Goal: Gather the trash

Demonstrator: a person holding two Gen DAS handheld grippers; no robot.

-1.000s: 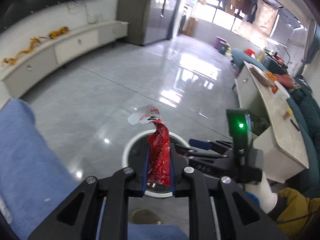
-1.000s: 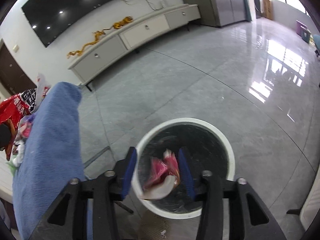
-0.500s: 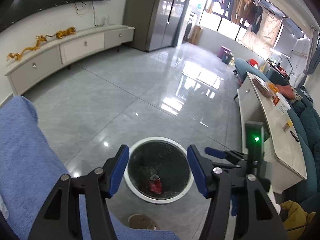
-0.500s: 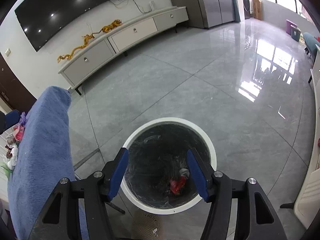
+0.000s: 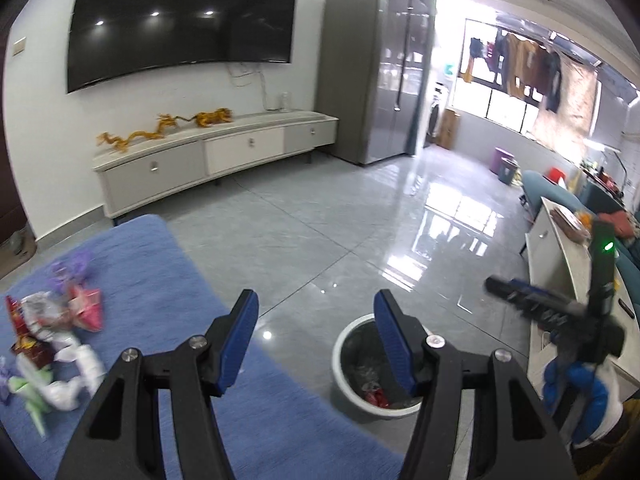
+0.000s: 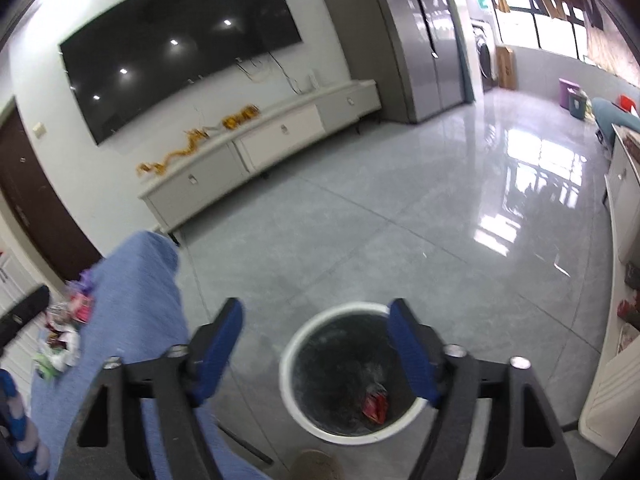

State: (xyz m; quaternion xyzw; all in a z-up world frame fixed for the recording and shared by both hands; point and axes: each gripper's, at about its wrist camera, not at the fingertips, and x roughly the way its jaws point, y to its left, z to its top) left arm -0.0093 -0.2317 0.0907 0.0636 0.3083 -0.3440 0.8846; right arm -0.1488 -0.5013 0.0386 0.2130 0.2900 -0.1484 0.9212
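A white-rimmed trash bin (image 5: 344, 344) with a black liner stands on the floor; it also shows in the right wrist view (image 6: 289, 360). Red wrappers (image 6: 374, 402) lie inside it, seen too in the left wrist view (image 5: 374, 396). A pile of wrappers and crumpled paper (image 5: 56, 344) lies on the blue-covered table (image 5: 168, 280), at the left in the right wrist view (image 6: 64, 332). My left gripper (image 5: 314, 340) is open and empty, between table edge and bin. My right gripper (image 6: 314, 346) is open and empty above the bin, and appears at the right of the left wrist view (image 5: 560, 312).
A long white TV cabinet (image 5: 216, 160) stands along the far wall under a large TV (image 5: 180, 20). A white counter (image 5: 560, 280) stands at the right of the bin. Glossy grey floor (image 5: 340, 220) spreads beyond. A shoe (image 6: 316, 466) shows by the bin.
Both grippers opened and dropped their wrappers into the bin, then lifted and tilted up and left, bringing the table's trash pile into view.
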